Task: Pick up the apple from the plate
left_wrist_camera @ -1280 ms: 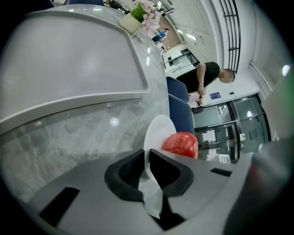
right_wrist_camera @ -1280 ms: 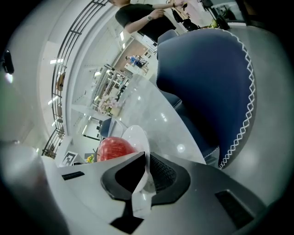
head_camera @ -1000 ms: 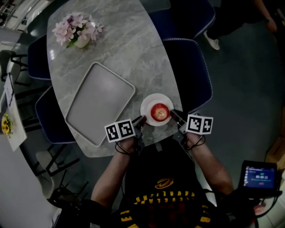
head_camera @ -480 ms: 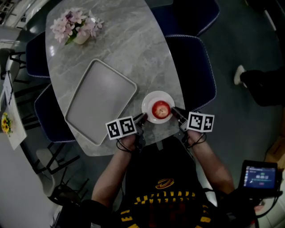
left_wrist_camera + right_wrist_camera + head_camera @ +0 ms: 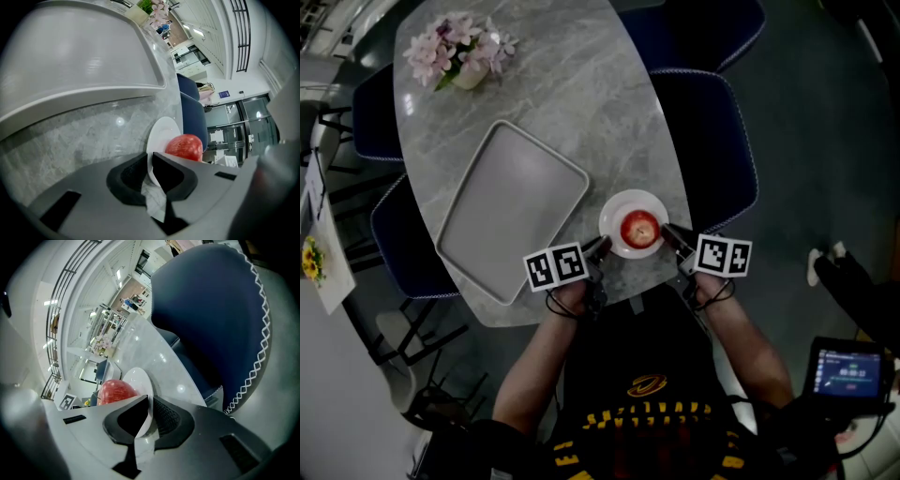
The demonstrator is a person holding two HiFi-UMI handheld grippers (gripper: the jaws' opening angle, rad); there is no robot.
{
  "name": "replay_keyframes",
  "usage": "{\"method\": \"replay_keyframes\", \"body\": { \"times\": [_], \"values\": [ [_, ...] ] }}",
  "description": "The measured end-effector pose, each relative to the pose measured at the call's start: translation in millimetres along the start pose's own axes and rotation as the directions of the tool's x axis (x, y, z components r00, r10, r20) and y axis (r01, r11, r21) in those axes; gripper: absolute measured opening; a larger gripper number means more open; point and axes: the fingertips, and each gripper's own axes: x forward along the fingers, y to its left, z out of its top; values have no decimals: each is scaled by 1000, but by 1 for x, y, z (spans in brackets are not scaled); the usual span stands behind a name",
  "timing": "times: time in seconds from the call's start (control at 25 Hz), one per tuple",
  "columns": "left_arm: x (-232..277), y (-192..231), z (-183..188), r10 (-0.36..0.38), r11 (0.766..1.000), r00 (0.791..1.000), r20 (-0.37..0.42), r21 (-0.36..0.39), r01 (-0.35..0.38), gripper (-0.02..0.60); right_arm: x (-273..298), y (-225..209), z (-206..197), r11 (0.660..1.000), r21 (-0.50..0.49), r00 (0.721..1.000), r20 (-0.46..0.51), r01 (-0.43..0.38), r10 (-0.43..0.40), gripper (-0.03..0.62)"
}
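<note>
A red apple [image 5: 639,227] sits in the middle of a small white plate [image 5: 617,208] near the table's front edge. My left gripper [image 5: 602,246] meets the plate's near-left rim and my right gripper [image 5: 666,232] meets its near-right rim. In the left gripper view the jaws [image 5: 150,165] stand almost together with the plate's rim [image 5: 161,133] between their tips, and the apple [image 5: 185,146] shows just beyond. The right gripper [image 5: 150,406] likewise pinches the rim [image 5: 138,378], with the apple [image 5: 115,391] to the left behind it.
A large grey tray [image 5: 511,211] lies left of the plate on the marble table [image 5: 572,103]. A pot of pink flowers [image 5: 459,52] stands at the far left end. Dark blue chairs [image 5: 712,141] flank the table. A person's shoe shows at the right.
Both grippers have crept slightly closer to the plate's rim. The plate and apple stay where they were. A passer-by's feet have shifted at the right.
</note>
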Motion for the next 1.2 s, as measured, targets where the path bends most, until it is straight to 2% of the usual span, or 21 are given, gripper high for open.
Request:
{"method": "replay_keyframes", "body": {
  "times": [0.76, 1.08, 1.2],
  "values": [
    [4, 4, 4, 5, 1000, 1000, 8, 19, -5, 38, 6, -3, 1, 1000, -12, 1000, 7, 10, -10, 43],
    [4, 6, 6, -2, 1000, 998, 57, 26, 0, 38, 10, -4, 1, 998, -66, 1000, 4, 19, -18, 43],
    [3, 8, 8, 18, 999, 998, 62, 49, -21, 38, 12, -2, 0, 992, -122, 999, -9, 35, -36, 43]
  ]
}}
